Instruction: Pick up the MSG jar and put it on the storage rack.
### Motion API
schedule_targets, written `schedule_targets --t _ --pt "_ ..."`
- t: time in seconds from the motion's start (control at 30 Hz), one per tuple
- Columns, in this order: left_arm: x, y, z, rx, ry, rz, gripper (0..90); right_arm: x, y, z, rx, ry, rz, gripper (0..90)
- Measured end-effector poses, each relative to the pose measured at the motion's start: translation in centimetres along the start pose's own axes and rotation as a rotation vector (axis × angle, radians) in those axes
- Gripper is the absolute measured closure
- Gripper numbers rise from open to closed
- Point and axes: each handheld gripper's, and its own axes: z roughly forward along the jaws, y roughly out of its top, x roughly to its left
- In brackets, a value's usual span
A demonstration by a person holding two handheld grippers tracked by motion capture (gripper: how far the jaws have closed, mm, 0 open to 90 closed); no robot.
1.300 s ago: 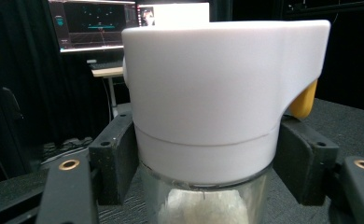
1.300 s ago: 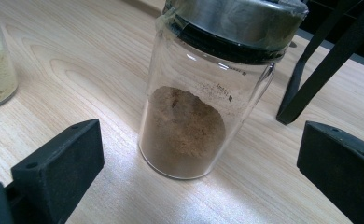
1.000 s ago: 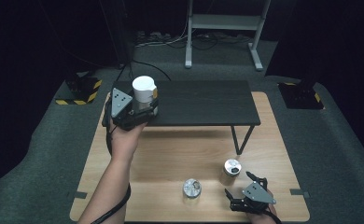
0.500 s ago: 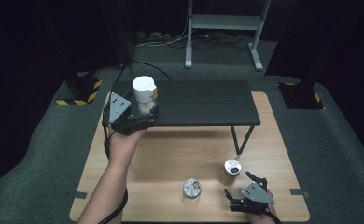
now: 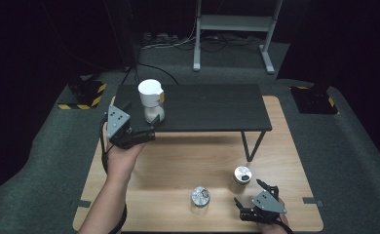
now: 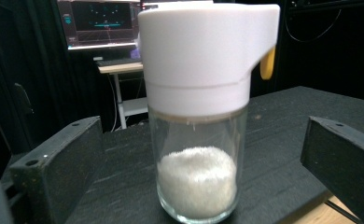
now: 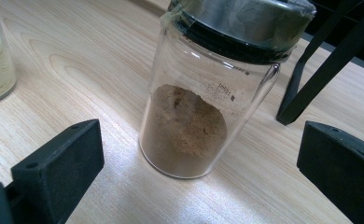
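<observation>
Now released: white-lidded sugar jar (image 5: 150,105) stands upright on the black shelf (image 5: 202,105); a second ago my left gripper (image 5: 138,136) held it. Jaws wide, empty, drawn back. Right gripper (image 5: 250,201): open, empty, facing the brown-powder jar (image 7: 203,102) on the table (image 5: 178,161). Placement looks done.

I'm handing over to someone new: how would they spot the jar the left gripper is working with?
Find the black raised shelf standing on the wooden table; the white-capped jar stands upright at its near left corner, in front of the open left gripper. Unlike the two metal-lidded jars down on the table, it has a tall white cap with a yellow tab and holds white granules.
</observation>
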Motion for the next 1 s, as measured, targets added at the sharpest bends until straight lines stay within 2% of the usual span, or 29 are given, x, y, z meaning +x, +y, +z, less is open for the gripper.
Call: schedule_targets --t 0.53,1.0 --pt "-0.2 -1.4 -2.7 0.004 -0.008 0.007 0.2 0.0 0.0 0.0 0.001 -0.001 -0.005 0.0" --pt "-0.6 -3.0 -5.2 0.028 -0.018 0.015 0.3 0.1 0.0 0.0 0.0 -0.004 -0.008 0.0"
